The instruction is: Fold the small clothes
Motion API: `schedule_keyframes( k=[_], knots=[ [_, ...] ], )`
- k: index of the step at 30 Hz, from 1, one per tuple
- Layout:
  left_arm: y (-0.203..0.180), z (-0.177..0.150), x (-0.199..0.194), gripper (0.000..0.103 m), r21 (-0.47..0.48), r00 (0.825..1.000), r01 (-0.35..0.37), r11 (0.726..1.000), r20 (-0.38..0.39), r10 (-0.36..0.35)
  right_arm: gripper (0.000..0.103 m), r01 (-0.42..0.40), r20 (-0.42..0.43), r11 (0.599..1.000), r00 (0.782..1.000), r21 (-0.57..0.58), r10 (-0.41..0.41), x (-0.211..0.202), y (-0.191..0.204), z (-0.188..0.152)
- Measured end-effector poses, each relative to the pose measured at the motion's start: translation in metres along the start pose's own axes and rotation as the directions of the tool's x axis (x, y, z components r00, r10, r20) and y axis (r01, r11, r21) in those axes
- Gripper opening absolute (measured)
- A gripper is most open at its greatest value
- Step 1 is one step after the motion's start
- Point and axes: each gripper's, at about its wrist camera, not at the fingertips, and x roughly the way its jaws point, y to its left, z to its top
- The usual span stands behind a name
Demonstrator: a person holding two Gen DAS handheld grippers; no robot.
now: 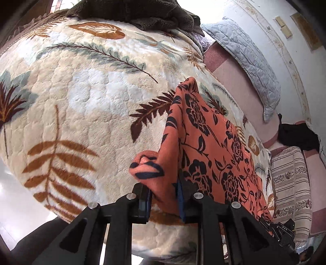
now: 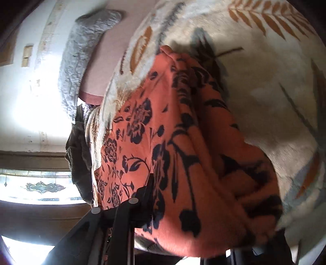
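Note:
An orange garment with a black flower print hangs lifted above the leaf-patterned bed blanket. My left gripper is shut on one edge of it; the cloth bunches between the blue pads and stretches away to the right. In the right wrist view the same garment drapes over my right gripper and fills the frame's middle. Only the left black finger shows; the other finger is hidden under the cloth, which it appears to be holding.
A dark brown towel pile lies at the blanket's far edge. A grey quilted pillow and a striped cushion rest on the pink mattress to the right. White wall beyond; glossy floor at left.

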Motion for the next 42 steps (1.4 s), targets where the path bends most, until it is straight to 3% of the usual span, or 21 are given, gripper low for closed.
schedule_keyframes(
  k=[2, 4, 6, 7, 9, 13, 14, 16, 18, 19, 22, 26, 29, 32, 34, 35, 39, 42],
  knots=[
    [-0.001, 0.000, -0.027, 0.025, 0.058, 0.996, -0.078, 0.995, 0.035, 0.076, 0.027, 0.041, -0.013, 0.999, 0.999, -0.020, -0.041, -0.019, -0.002, -0.002],
    [-0.012, 0.000, -0.060, 0.026, 0.151, 0.967, -0.217, 0.964, 0.168, 0.191, 0.029, 0.164, 0.060, 0.982, 0.985, -0.093, -0.159, -0.043, 0.007, -0.006],
    [-0.031, 0.002, -0.080, 0.035, 0.241, 0.941, -0.276, 0.931, 0.266, 0.210, 0.029, 0.263, 0.119, 0.956, 0.961, -0.128, -0.248, -0.061, 0.015, -0.009],
    [-0.042, 0.004, -0.082, 0.042, 0.283, 0.943, -0.268, 0.921, 0.271, 0.192, 0.029, 0.283, 0.151, 0.950, 0.953, -0.136, -0.262, -0.066, 0.021, -0.011],
    [-0.064, 0.004, -0.076, 0.044, 0.351, 0.956, -0.226, 0.909, 0.257, 0.139, 0.029, 0.344, 0.223, 0.921, 0.927, -0.182, -0.302, -0.066, 0.039, -0.015],
    [-0.106, -0.006, -0.037, 0.052, 0.469, 0.974, -0.200, 0.860, 0.188, 0.124, 0.029, 0.551, 0.347, 0.782, 0.823, -0.292, -0.450, -0.053, 0.077, -0.022],
    [-0.112, -0.010, -0.026, 0.052, 0.482, 0.977, -0.200, 0.853, 0.165, 0.136, 0.029, 0.566, 0.337, 0.761, 0.817, -0.316, -0.468, -0.053, 0.076, -0.020],
    [-0.115, -0.014, -0.009, 0.058, 0.496, 0.981, -0.190, 0.847, 0.130, 0.144, 0.029, 0.542, 0.289, 0.787, 0.835, -0.294, -0.467, -0.066, 0.058, -0.012],
    [-0.113, -0.017, 0.011, 0.062, 0.497, 0.971, -0.237, 0.835, 0.125, 0.201, 0.030, 0.536, 0.322, 0.821, 0.826, -0.193, -0.463, -0.090, 0.039, -0.007],
    [-0.111, -0.019, 0.020, 0.067, 0.505, 0.966, -0.258, 0.824, 0.132, 0.221, 0.030, 0.510, 0.330, 0.847, 0.834, -0.153, -0.442, -0.102, 0.031, -0.005],
    [-0.102, -0.024, 0.058, 0.071, 0.536, 0.942, -0.319, 0.781, 0.090, 0.323, 0.032, 0.352, 0.327, 0.916, 0.903, -0.193, -0.278, -0.113, 0.037, -0.001],
    [-0.099, -0.035, 0.064, 0.076, 0.572, 0.936, -0.346, 0.744, 0.159, 0.313, 0.032, 0.221, 0.253, 0.914, 0.958, -0.339, -0.137, -0.051, 0.078, -0.002],
    [-0.097, -0.037, 0.062, 0.081, 0.572, 0.941, -0.336, 0.748, 0.180, 0.285, 0.032, 0.128, 0.198, 0.925, 0.978, -0.357, -0.059, 0.008, 0.099, 0.009],
    [-0.094, -0.041, 0.064, 0.089, 0.584, 0.944, -0.330, 0.742, 0.207, 0.257, 0.031, 0.127, 0.163, 0.933, 0.984, -0.336, -0.074, 0.063, 0.102, 0.026],
    [-0.095, -0.042, 0.064, 0.092, 0.594, 0.942, -0.336, 0.731, 0.218, 0.256, 0.030, 0.216, 0.115, 0.931, 0.975, -0.294, -0.190, 0.100, 0.085, 0.037],
    [-0.095, -0.041, 0.065, 0.092, 0.592, 0.942, -0.337, 0.732, 0.219, 0.256, 0.030, 0.180, 0.124, 0.942, 0.981, -0.282, -0.150, 0.101, 0.079, 0.037],
    [-0.100, -0.037, 0.061, 0.092, 0.581, 0.939, -0.343, 0.738, 0.212, 0.269, 0.031, 0.064, 0.147, 0.966, 0.989, -0.251, -0.027, 0.058, 0.069, 0.026],
    [-0.105, -0.041, 0.045, 0.092, 0.586, 0.933, -0.352, 0.730, 0.277, 0.228, 0.031, 0.053, 0.213, 0.961, 0.977, -0.271, 0.006, 0.007, 0.054, 0.010]
  ],
)
